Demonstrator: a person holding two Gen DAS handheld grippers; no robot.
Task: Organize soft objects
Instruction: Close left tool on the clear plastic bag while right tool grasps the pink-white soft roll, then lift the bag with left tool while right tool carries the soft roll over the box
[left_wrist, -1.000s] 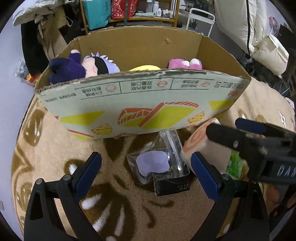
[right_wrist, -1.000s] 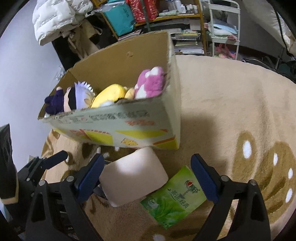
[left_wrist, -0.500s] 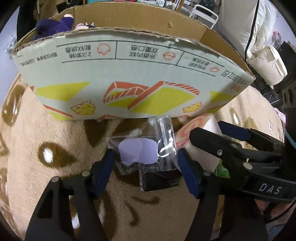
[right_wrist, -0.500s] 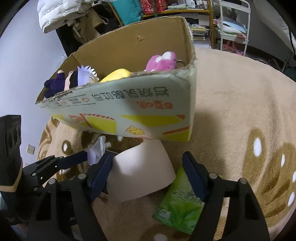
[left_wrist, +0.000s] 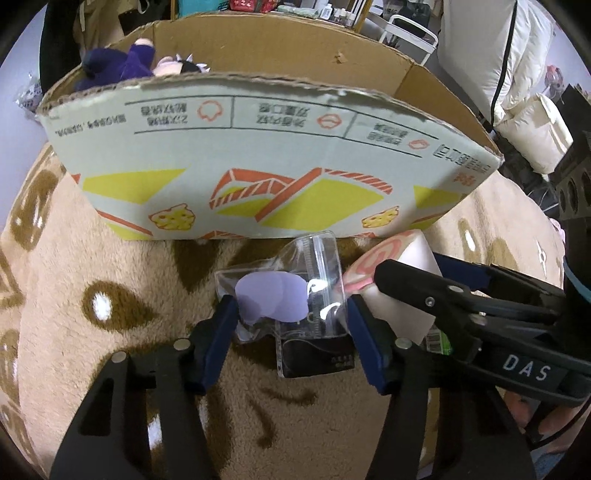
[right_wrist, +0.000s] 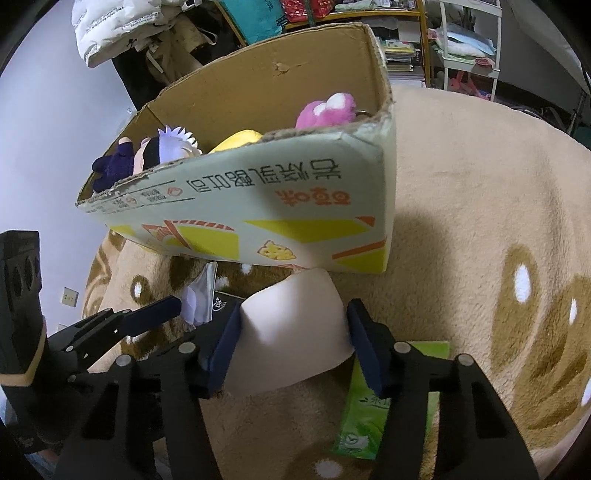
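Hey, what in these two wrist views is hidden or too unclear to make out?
- Left wrist view: the black packet's print is too small; the clear pouch covers its top.
- Right wrist view: green tissue pack partly behind the right tongs and cream cushion.
- Both views: carton floor hidden by its wall.

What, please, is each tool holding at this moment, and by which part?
Left tool: clear packet, by its sides. Right tool: pale cushion, by its sides.

A clear plastic pouch (left_wrist: 291, 291) holding something lilac lies at frame centre on the carpet. A pale pink cushion (right_wrist: 295, 328) with a swirl-patterned end lies low at centre, before the cardboard box (right_wrist: 280, 206) of plush toys (right_wrist: 325, 110).
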